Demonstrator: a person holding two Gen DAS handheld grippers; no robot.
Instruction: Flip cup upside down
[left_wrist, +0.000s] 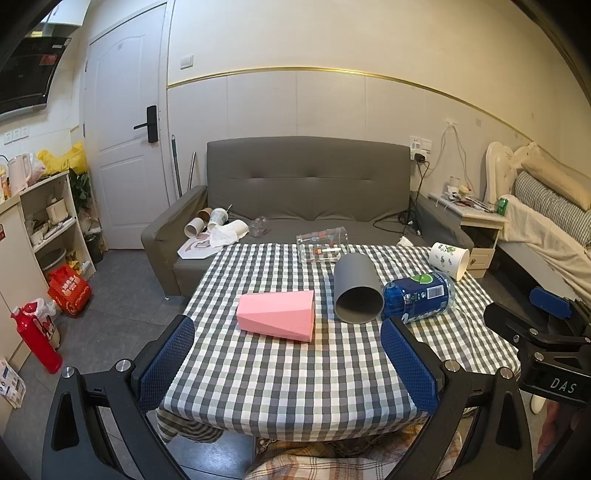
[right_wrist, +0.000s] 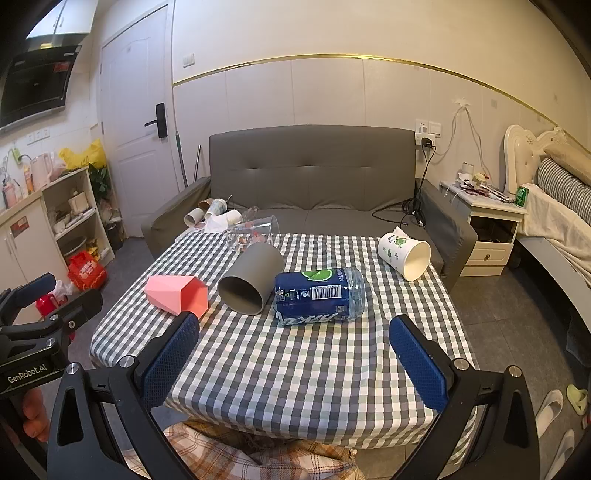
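Left tool (left_wrist: 287, 354) jaws wide apart, holding nothing, right tool (right_wrist: 293, 350) likewise, both above near edge of checked worktop (right_wrist: 295, 369), pink cup (left_wrist: 277, 314) on its side just ahead of left tool, grey cup (right_wrist: 251, 280) on side w/ mouth facing tools, touching blue bottle (right_wrist: 319, 295) lying ahead of right tool, glass cup (left_wrist: 323, 242) & printed paper cup (right_wrist: 404, 253) on sides farther back, sofa (right_wrist: 314, 177) beyond.

Right gripper (right_wrist: 293, 345) gapes empty over the table (right_wrist: 295, 369); grey cup (right_wrist: 251, 282) lies at 12 o'clock, bottle (right_wrist: 319, 297) touching it.

Grey sofa (left_wrist: 308, 192) against panelled wall (gold trim), white door (left_wrist: 123, 122) left
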